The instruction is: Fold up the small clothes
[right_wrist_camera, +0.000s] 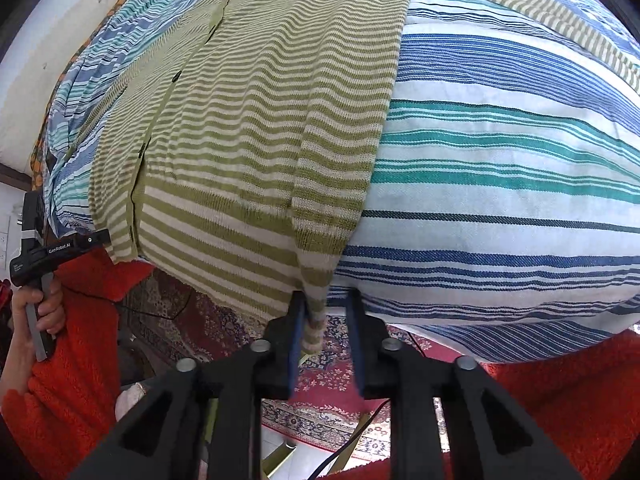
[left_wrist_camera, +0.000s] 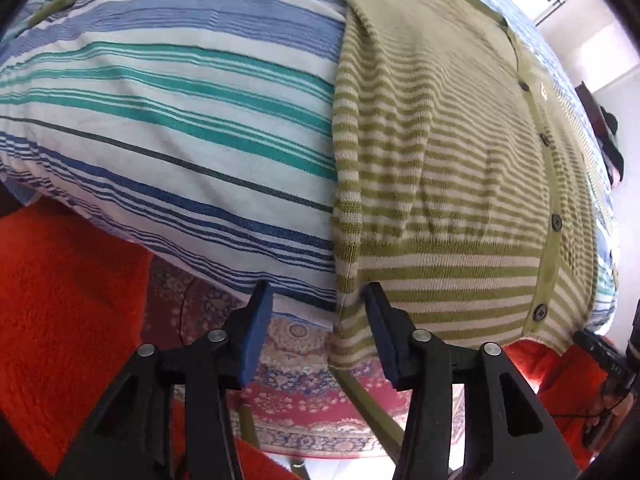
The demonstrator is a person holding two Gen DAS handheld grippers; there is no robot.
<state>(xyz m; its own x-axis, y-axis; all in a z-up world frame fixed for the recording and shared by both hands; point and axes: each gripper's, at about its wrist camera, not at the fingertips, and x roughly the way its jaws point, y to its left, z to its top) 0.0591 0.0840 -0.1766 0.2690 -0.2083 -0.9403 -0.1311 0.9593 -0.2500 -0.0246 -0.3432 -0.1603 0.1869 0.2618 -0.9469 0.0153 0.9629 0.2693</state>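
Note:
A small green-and-cream striped cardigan (left_wrist_camera: pixel 440 168) with dark buttons lies flat on a blue, teal and white striped cloth (left_wrist_camera: pixel 180 120). Its hem hangs over the near edge. My left gripper (left_wrist_camera: pixel 318 320) is open at the hem's left corner, with the cardigan's side edge between its pads. In the right wrist view the cardigan (right_wrist_camera: pixel 260 120) fills the left half, a smiley patch near its collar. My right gripper (right_wrist_camera: pixel 326 328) is open at the hem's right corner, the folded sleeve cuff (right_wrist_camera: pixel 314 320) hanging between its pads.
The striped cloth (right_wrist_camera: pixel 500 160) covers a raised surface. A red patterned rug (left_wrist_camera: pixel 312 400) lies on the floor below. The person's orange fleece sleeves (left_wrist_camera: pixel 60 320) are on both sides. The left gripper's handle (right_wrist_camera: pixel 36 256) shows in the right wrist view.

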